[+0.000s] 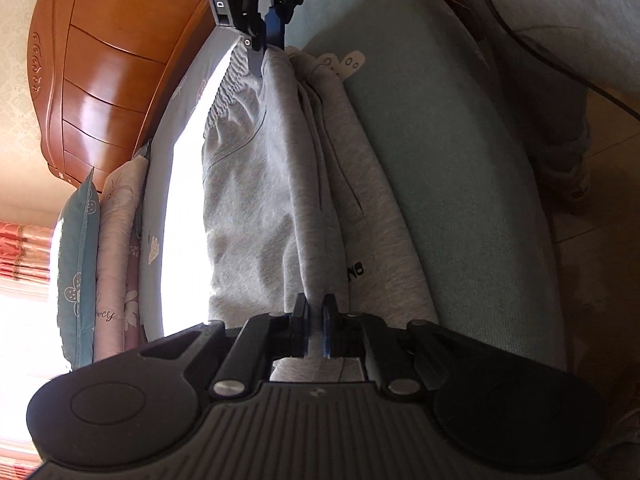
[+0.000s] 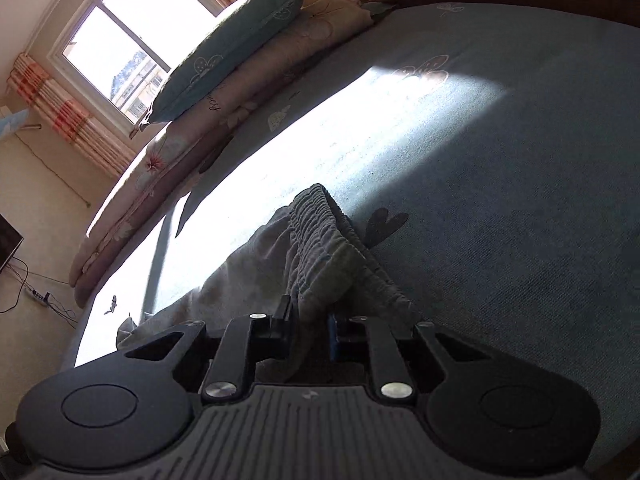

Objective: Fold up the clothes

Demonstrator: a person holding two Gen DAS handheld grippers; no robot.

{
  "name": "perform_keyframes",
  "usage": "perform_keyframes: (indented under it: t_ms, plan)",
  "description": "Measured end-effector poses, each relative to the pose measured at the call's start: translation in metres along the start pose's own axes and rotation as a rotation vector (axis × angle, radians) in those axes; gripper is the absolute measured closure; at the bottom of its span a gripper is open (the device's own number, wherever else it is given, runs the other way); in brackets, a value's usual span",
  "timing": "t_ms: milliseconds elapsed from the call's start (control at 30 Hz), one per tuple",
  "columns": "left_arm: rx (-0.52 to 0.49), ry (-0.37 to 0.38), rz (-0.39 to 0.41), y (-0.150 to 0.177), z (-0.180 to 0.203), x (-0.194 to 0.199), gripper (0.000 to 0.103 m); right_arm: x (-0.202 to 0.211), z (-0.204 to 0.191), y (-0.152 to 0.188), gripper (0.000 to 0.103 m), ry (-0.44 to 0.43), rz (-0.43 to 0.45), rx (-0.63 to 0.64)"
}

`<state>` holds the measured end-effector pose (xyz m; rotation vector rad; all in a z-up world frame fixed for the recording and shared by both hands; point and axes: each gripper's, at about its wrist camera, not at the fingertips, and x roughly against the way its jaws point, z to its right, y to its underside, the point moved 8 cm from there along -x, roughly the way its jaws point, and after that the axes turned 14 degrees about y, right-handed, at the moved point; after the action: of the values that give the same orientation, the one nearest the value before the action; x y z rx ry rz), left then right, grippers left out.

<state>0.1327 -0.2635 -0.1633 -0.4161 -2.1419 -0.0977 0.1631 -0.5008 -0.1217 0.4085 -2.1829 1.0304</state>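
1. The grey sweatpants point(image 1: 280, 184) lie lengthwise on the blue bedspread point(image 2: 500, 168), already doubled leg over leg, so the pair forms one long strip. In the left wrist view the strip runs from the near end to the elastic waistband point(image 1: 230, 80) at the far end.

2. The left gripper point(image 1: 316, 320) is closed on the near end of the strip, its two fingers pinching the fabric where the layers meet. Taking both layers at once seems meant to keep the legs stacked when the end is lifted.

3. The right gripper point(image 1: 260, 54) holds the far end; in its own view the gathered waistband point(image 2: 320, 240) passes up between its jaws, which are clamped on the thick bunched cloth and so stand slightly apart. The waistband rises off the bed there, so that end looks lifted a little.

4. With one gripper at each end, the cloth is drawn fairly straight between them. I judge this a set-up for bringing one end over the other to halve the length.

5. White paper tags point(image 1: 348, 62) sit just beside the waistband, on the strip's right.

6. Further out, stacked pillows point(image 2: 224, 60) line the bed's left edge under the window point(image 2: 132, 40), well apart from the pants, and a wooden headboard point(image 1: 112, 52) stands at the far end.
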Motion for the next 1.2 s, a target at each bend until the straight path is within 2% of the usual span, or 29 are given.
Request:
perform_keyframes:
  t_ms: [133,167,233,267,300,367,433,533,600,633,733,833,933,1100,1200]
  plan:
    - [-0.009,-0.006,-0.012,-0.005,0.003,-0.003,0.096,-0.004,0.007,0.011,0.082,0.045,-0.03,0.031]
    - [-0.008,-0.008,-0.008,-0.007,0.002,-0.003,0.091,-0.004,0.006,0.011,0.082,0.053,-0.032,0.038]
    - [-0.006,-0.008,0.005,-0.011,0.003,-0.001,0.088,-0.003,0.006,0.01,0.073,0.078,-0.032,0.056]
    - [-0.006,-0.009,0.014,-0.014,0.004,0.001,0.088,-0.001,0.005,0.008,0.064,0.095,-0.032,0.059]
    - [-0.004,-0.011,0.023,-0.015,0.005,0.004,0.088,0.004,0.007,0.006,0.052,0.111,-0.023,0.051]
    - [0.017,0.006,0.054,-0.015,0.003,0.014,0.088,0.018,0.011,-0.001,0.045,0.135,0.012,0.031]
    - [0.08,0.054,0.109,-0.016,-0.004,0.027,0.088,0.039,0.018,-0.009,0.045,0.137,0.069,0.013]
    - [0.219,0.143,0.225,-0.021,-0.023,0.049,0.088,0.06,0.018,-0.015,0.045,0.06,0.104,-0.003]
    - [0.302,0.146,0.282,-0.023,-0.04,0.058,0.086,0.065,0.009,-0.016,0.046,0.01,0.115,0.013]
    - [0.334,0.122,0.294,-0.022,-0.049,0.057,0.085,0.066,0.003,-0.016,0.046,-0.012,0.114,0.028]
    - [0.44,0.072,0.273,-0.018,-0.07,0.038,0.081,0.051,-0.026,-0.01,0.046,-0.057,0.077,0.102]
    - [0.515,0.123,0.216,-0.007,-0.064,0.012,0.08,0.031,-0.04,0.008,0.046,-0.046,0.018,0.177]
    - [0.521,0.148,0.173,0.006,-0.047,-0.008,0.081,0.013,-0.036,0.033,0.047,0.025,-0.01,0.259]
    - [0.541,0.102,0.182,0.011,-0.041,-0.011,0.081,0.007,-0.033,0.061,0.048,0.051,0.09,0.42]
    - [0.561,0.096,0.197,0.008,-0.047,0.001,0.079,0.01,-0.037,0.059,0.047,0.065,0.107,0.426]
